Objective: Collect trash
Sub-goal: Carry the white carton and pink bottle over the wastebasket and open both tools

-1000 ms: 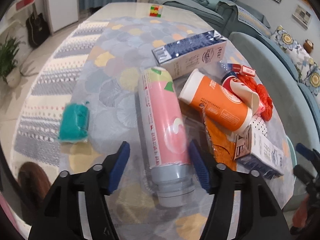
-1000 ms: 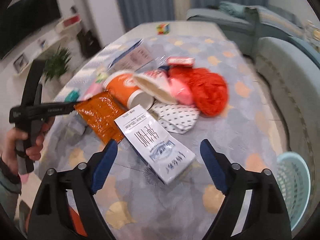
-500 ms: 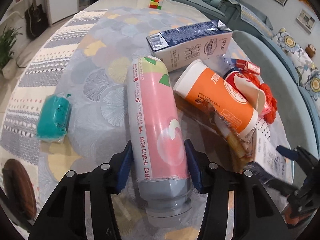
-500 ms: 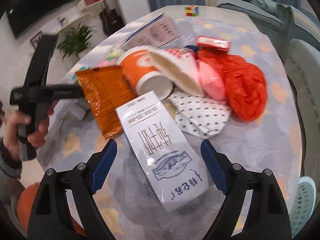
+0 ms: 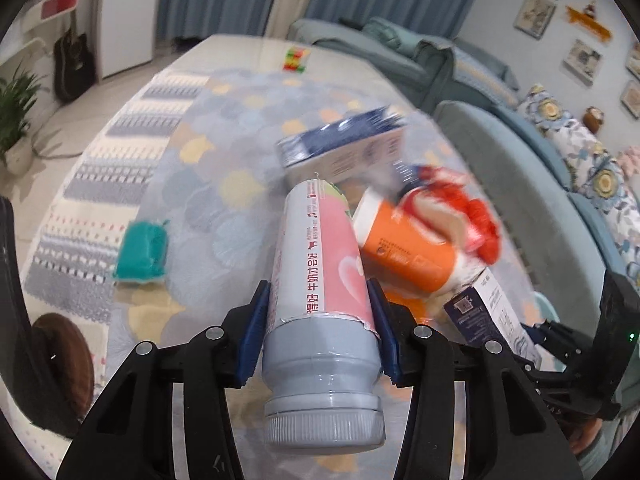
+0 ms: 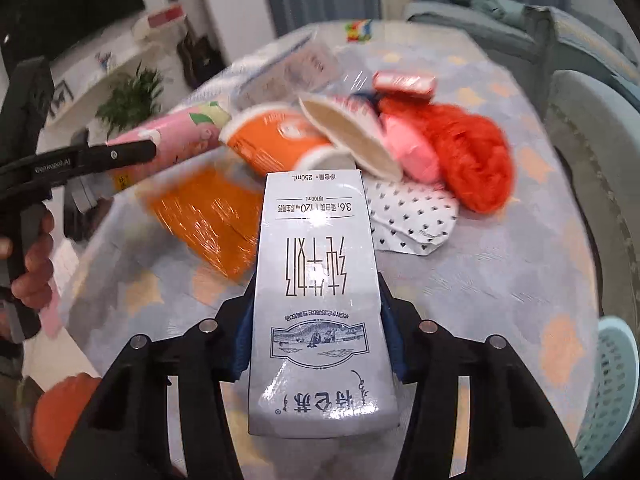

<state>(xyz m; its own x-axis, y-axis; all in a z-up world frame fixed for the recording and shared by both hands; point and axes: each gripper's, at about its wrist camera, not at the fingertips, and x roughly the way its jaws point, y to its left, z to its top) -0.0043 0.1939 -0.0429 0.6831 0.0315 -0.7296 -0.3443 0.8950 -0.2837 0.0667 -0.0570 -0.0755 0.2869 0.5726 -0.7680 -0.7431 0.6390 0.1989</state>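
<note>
The pink yogurt-drink bottle (image 5: 320, 280) is clamped by the left gripper (image 5: 318, 332), whose blue pads (image 5: 254, 336) are pressed against both sides of its body just above the grey neck; the grey cap end is turned toward the camera and the bottle is seen tilted up off the patterned tablecloth (image 5: 224, 152). The jaws have just been closing, with the bottle between them. The white milk carton (image 6: 316, 300) is gripped by the right gripper (image 6: 316, 336), its jaws having just closed onto the carton's two long sides, the printed face turned upward. The rest of the rubbish is left in a heap on the table: an orange paper cup (image 6: 272, 140) lying on its side, a red-and-white paper cup (image 6: 348, 128) against it, a crumpled red plastic bag (image 6: 468, 152), an orange foil wrapper (image 6: 212, 216), a white dotted wrapper (image 6: 412, 216) and a blue-and-white carton (image 5: 344, 148) behind them. A teal packet (image 5: 142, 252) is seen apart on the left side. A pale blue basket (image 6: 612, 380) is visible beyond the table edge on the right.
</note>
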